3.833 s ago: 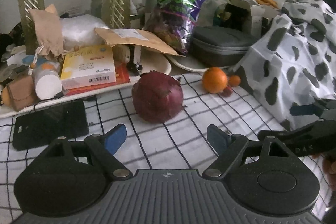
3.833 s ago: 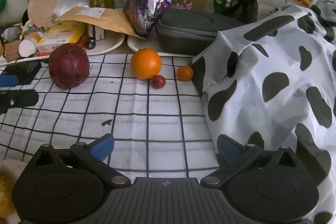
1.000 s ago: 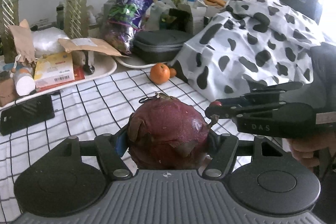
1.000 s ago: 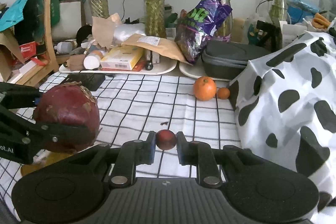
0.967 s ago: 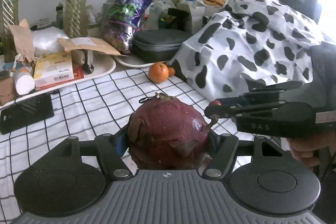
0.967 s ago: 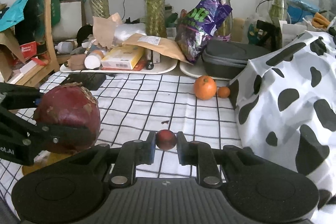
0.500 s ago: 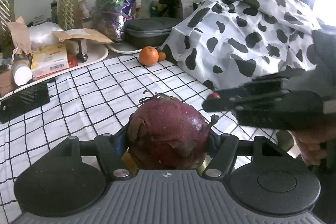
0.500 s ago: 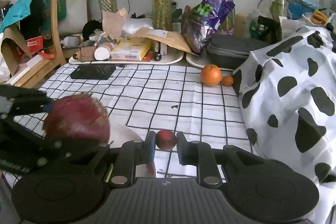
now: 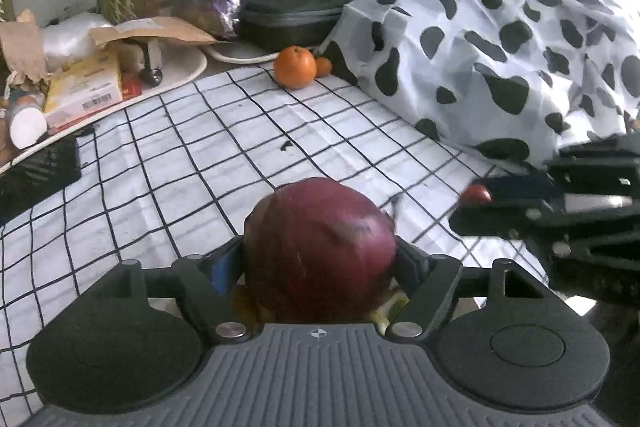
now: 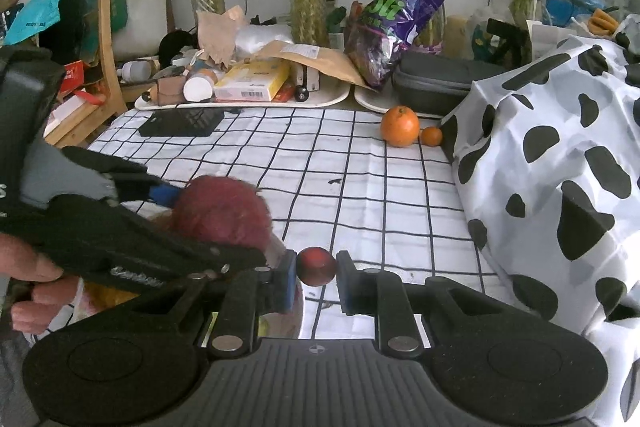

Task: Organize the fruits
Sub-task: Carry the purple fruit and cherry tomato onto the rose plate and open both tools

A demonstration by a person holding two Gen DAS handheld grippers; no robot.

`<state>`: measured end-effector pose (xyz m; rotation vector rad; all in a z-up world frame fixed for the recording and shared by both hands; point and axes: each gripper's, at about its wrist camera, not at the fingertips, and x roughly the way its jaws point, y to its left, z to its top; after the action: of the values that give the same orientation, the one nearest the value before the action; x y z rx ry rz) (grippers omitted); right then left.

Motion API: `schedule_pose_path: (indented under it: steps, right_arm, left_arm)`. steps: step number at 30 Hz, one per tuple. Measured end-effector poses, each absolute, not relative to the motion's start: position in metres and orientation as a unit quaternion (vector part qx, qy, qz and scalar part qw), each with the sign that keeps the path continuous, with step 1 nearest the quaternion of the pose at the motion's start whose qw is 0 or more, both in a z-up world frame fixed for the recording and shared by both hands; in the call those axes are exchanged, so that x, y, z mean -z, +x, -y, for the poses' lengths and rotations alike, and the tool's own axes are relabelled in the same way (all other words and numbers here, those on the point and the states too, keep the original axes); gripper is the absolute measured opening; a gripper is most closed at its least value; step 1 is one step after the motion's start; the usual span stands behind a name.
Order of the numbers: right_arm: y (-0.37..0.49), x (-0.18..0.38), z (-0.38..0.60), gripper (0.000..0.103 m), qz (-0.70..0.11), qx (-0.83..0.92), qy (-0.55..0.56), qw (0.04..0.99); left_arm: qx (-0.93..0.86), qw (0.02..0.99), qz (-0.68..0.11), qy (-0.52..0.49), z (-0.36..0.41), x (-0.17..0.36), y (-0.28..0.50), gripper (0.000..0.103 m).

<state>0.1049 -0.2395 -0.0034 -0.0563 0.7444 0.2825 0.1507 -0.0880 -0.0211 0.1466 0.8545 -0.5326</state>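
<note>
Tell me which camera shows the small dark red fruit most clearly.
The right wrist view: the small dark red fruit sits centred and sharp, pinched in the right tool. The left wrist view shows it only as a small, partly hidden red spot at the blurred right tool's tip, far off to the side.

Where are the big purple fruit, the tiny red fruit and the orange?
Purple fruit (image 9: 320, 247): left wrist view, front face.
Red fruit (image 10: 316, 265): right wrist view, centre.
Orange (image 10: 399, 126): right wrist view, middle.
</note>
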Motion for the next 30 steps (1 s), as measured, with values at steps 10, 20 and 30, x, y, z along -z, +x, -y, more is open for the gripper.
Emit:
schedule_pose_path:
  steps: [10, 20, 30]
  right_arm:
    - [0.09, 0.006, 0.23, 0.021, -0.371, -0.15, -0.025, 0.916]
    - [0.096, 0.014, 0.214, 0.022, -0.392, -0.148, -0.028, 0.907]
    - [0.119, 0.027, 0.21, 0.027, -0.424, -0.125, 0.022, 0.897]
  left_arm:
    - [0.244, 0.891, -0.382, 0.034, 0.061, -0.005, 0.134, 0.075]
    - [0.191, 0.908, -0.373, -0.023, 0.013, -0.019, 0.106, 0.075]
    - [0.186, 0.909, -0.374, -0.006, 0.001, -0.013, 0.09, 0.075]
